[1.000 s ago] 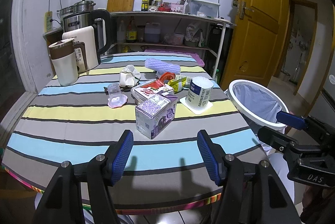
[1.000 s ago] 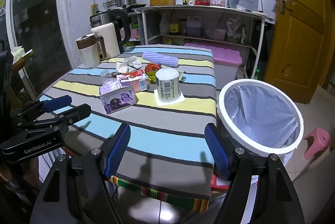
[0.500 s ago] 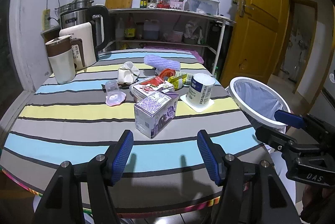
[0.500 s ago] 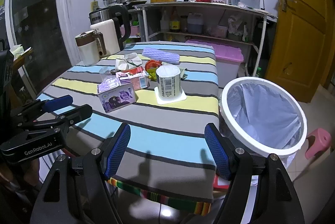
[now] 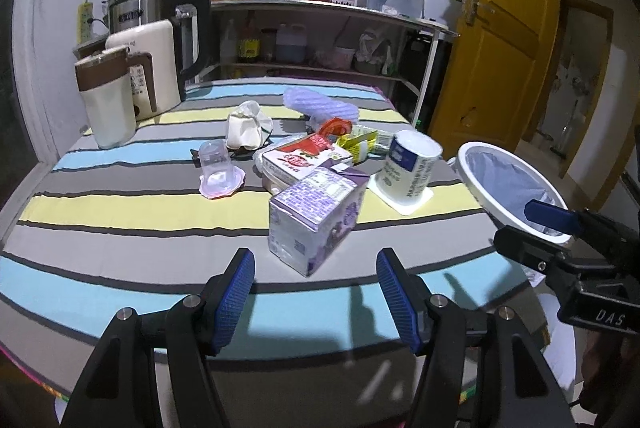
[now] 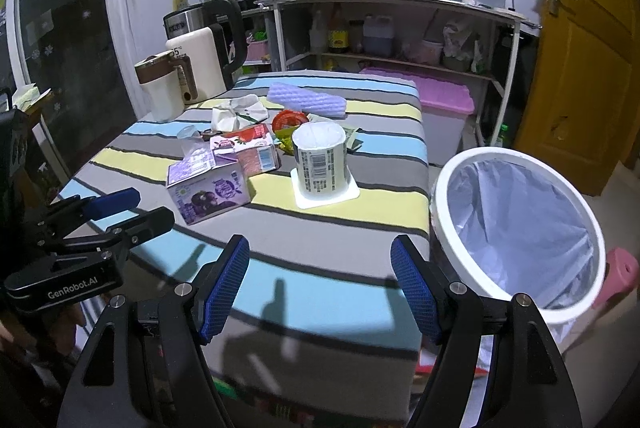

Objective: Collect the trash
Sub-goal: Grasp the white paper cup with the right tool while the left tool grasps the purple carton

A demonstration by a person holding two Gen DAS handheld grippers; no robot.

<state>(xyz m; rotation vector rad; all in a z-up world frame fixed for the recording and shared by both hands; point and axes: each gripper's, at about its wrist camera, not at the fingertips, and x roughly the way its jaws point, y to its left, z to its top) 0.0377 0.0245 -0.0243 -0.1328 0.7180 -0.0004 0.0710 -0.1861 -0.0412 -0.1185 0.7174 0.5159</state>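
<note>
The trash I'm after sits bunched near the middle of the striped table (image 5: 120, 228). Nearest my left gripper (image 5: 316, 284) is the purple carton (image 5: 316, 216), lying on a grey stripe just ahead of the blue pads. Right behind it, touching, is the red-and-white carton (image 5: 298, 160). To its right stands the white tub (image 5: 410, 168), upside down on its square lid (barcode facing my right camera). Farther back I see a crumpled white wrapper (image 5: 246, 126), a small clear cup (image 5: 218, 170) on its pink foil, a red lid (image 5: 335, 126), yellow-green wrappers (image 5: 358, 142) and a lilac foam sleeve (image 5: 320, 104).

My left gripper hovers with its fingers spread wide and nothing between them. My right gripper (image 6: 320, 288) is likewise spread and empty, over the table's near edge.

The white bin (image 6: 516, 228), lined with a pale bag, stands just beside the table's right side. A kettle (image 5: 160, 40) and a cream jug (image 5: 106, 96) occupy the far left corner.
</note>
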